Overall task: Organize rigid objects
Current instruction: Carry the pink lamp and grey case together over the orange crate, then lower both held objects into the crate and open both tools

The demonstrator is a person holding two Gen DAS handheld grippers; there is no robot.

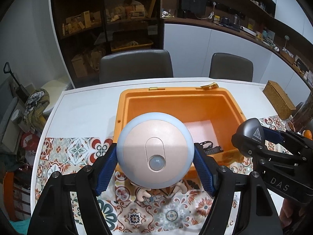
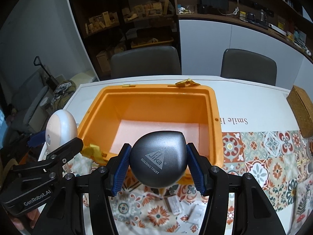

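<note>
A: What is hidden or cut off?

B: The lower edge of the round sensor light [image 1: 155, 149] is masked by the left gripper [image 1: 155, 166], and a pale figurine [image 1: 144, 194] beneath it is only partly seen. A black item [image 1: 210, 146] on the floor of the orange bin [image 1: 125, 105] is half covered by the near wall; what it is cannot be told, possibly a strap or clip. The printed words on the table [image 2: 254, 101] are cut off by the bin's corner.

A: How are the grippers set?

B: The sensor light is pinched between the left gripper's blue pads [image 1: 106, 168], just before the bin's near left rim. A grey Sika-branded case [image 2: 158, 159] is clamped between the pads [image 2: 120, 168] of the right gripper [image 2: 158, 172], held over the bin's near wall.

A: And the surface and the room?

B: A white table is partly covered by a patterned tile-print cloth [image 2: 264, 150]. A woven box [image 1: 278, 98] is seen at the far right. Two grey chairs [image 1: 136, 66] are drawn up behind, and dark cluttered shelving [image 1: 105, 19] is backed against the wall.
</note>
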